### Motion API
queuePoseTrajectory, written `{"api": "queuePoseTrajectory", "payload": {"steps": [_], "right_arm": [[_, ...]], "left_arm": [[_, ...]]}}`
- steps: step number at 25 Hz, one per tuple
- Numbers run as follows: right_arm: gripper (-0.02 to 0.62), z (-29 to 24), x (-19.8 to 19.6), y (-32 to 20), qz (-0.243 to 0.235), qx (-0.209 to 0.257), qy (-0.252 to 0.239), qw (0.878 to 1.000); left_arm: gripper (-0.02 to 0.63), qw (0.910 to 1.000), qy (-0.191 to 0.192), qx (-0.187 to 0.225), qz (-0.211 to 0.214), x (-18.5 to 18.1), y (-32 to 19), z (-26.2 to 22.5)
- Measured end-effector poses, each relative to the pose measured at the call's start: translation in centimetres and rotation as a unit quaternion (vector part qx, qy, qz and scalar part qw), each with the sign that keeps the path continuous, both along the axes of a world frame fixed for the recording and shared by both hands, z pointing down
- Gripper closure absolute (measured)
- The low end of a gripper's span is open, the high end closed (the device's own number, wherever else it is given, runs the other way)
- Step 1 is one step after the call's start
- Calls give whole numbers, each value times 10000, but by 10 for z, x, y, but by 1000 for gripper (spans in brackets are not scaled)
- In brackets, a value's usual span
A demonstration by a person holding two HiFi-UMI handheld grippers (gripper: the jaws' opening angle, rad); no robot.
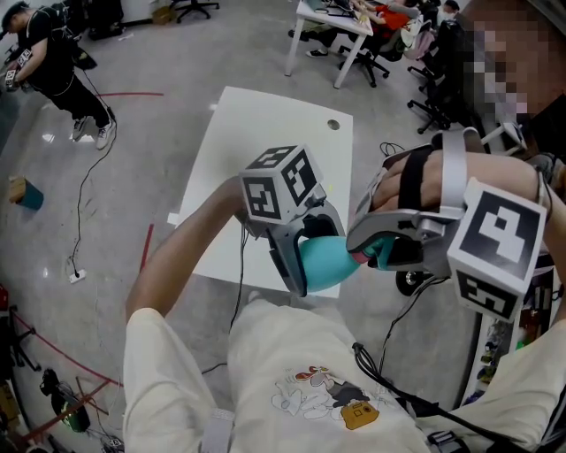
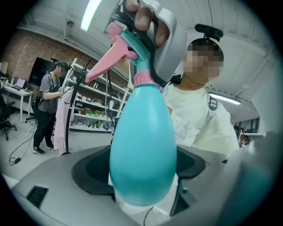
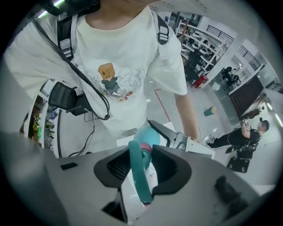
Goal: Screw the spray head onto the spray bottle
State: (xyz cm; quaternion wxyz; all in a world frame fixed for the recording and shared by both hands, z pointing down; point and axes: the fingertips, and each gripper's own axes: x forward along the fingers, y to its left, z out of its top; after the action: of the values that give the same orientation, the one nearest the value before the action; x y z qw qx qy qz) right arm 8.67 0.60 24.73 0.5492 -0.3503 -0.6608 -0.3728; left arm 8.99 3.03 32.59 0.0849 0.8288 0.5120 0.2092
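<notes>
Right claw clamped on the one spray head, left claw clamped round the one teal spray bottle.
Both claws meet in the air over the near edge of one white desk; the head, teal with a pink nozzle and collar, sits on the bottle's neck. Grey polished floor, a second white desk with office chairs beyond, one person in black standing far left.

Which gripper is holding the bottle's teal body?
The left gripper: its jaws clamp the bottle by its body. The right gripper is on the spray head instead.
</notes>
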Motion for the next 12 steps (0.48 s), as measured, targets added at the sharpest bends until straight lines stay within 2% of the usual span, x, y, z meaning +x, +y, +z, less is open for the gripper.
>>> {"api": "queuePoseTrajectory", "payload": {"steps": [6, 10, 12], "right_arm": [[463, 9, 13, -5, 64, 71, 235, 9997], [465, 21, 20, -33, 314, 338, 496, 9977], [465, 27, 24, -45, 537, 312, 555, 9965]], "left_arm": [[193, 9993, -142, 202, -267, 13, -8, 9], [193, 9956, -328, 163, -859, 21, -34, 19], [193, 9920, -377, 184, -1193, 27, -47, 24]]}}
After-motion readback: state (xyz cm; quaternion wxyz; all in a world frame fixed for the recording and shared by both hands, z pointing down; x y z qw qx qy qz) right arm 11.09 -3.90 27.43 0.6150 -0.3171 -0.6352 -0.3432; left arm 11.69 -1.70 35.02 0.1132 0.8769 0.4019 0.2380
